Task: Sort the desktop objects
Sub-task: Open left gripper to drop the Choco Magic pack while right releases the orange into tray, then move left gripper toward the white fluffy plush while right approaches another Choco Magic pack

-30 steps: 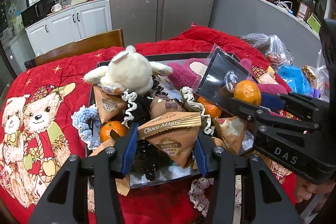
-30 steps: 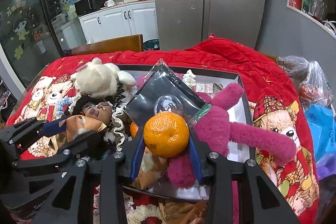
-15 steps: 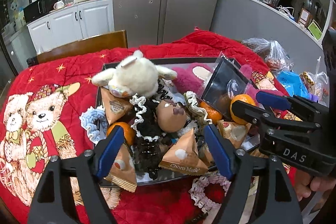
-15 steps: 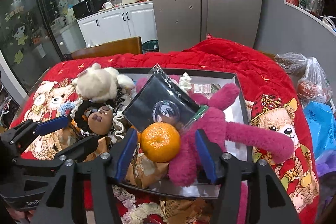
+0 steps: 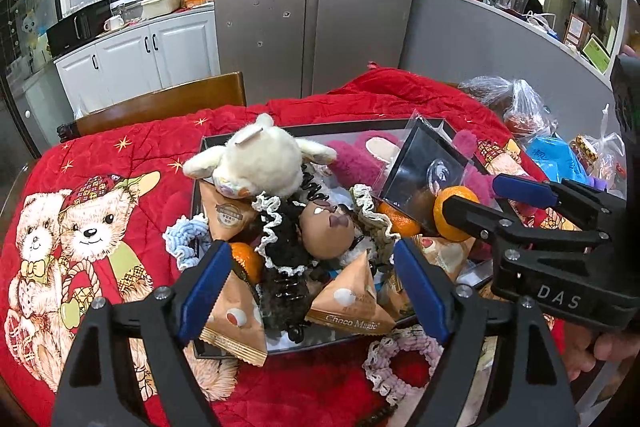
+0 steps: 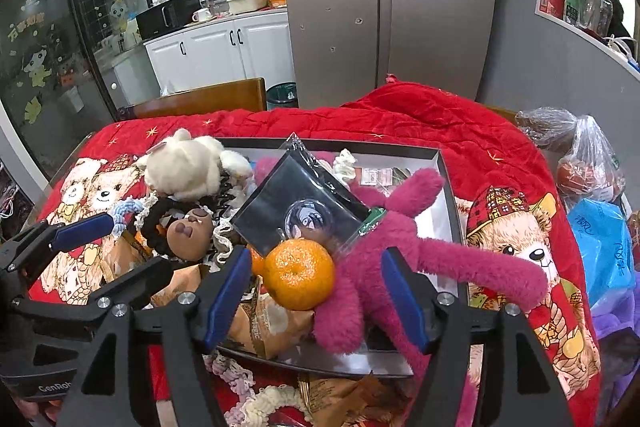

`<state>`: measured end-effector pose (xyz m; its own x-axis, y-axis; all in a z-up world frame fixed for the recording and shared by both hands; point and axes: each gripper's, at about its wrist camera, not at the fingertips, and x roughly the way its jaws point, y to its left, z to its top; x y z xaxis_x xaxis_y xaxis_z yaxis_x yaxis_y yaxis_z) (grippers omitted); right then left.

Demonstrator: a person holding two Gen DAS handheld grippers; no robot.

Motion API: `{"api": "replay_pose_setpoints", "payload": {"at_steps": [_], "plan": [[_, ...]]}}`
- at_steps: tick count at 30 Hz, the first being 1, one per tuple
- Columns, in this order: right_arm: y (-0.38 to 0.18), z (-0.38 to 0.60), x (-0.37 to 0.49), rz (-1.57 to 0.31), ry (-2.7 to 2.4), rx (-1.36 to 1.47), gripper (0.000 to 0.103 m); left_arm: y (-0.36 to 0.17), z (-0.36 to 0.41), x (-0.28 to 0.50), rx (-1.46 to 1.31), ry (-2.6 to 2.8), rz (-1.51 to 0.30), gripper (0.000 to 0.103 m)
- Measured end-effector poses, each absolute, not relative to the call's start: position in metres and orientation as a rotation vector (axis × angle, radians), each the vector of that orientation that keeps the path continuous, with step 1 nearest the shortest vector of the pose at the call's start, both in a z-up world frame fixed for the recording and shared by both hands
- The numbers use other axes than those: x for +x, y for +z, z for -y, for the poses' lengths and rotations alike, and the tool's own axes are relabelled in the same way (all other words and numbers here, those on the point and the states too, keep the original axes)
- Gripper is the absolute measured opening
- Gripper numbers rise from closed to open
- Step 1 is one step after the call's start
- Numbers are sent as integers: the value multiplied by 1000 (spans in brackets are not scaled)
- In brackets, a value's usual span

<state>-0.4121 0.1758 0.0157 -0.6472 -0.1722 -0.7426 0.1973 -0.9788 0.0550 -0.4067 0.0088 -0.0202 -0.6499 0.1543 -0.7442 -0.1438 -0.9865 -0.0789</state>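
Left gripper (image 5: 308,283) spread wide over the Choco Magic packet (image 5: 349,303), gripping nothing. Right gripper (image 6: 312,291) equally wide around the orange (image 6: 299,274), seemingly without contact.

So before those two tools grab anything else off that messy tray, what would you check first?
1. Left tool open and empty: ok.
2. Right tool open and empty: ok; the mandarin sits free between its fingers.
3. Mandarin resting steadily: cannot tell; it leans on the pink plush toy and the snack packets.
4. Choco Magic packet lying inside the tray: ok.
5. Another snack packet overhangs the tray's front edge: not ok.
6. The two tools apart from each other: ok.
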Motion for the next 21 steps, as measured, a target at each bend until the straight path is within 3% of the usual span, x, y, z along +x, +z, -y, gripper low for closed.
{"api": "replay_pose_setpoints", "payload": {"at_steps": [21], "plan": [[20,-185,-396,-62,-2712,1211,69,-17,-20,-385,-1224,2687,-6,84]]}}
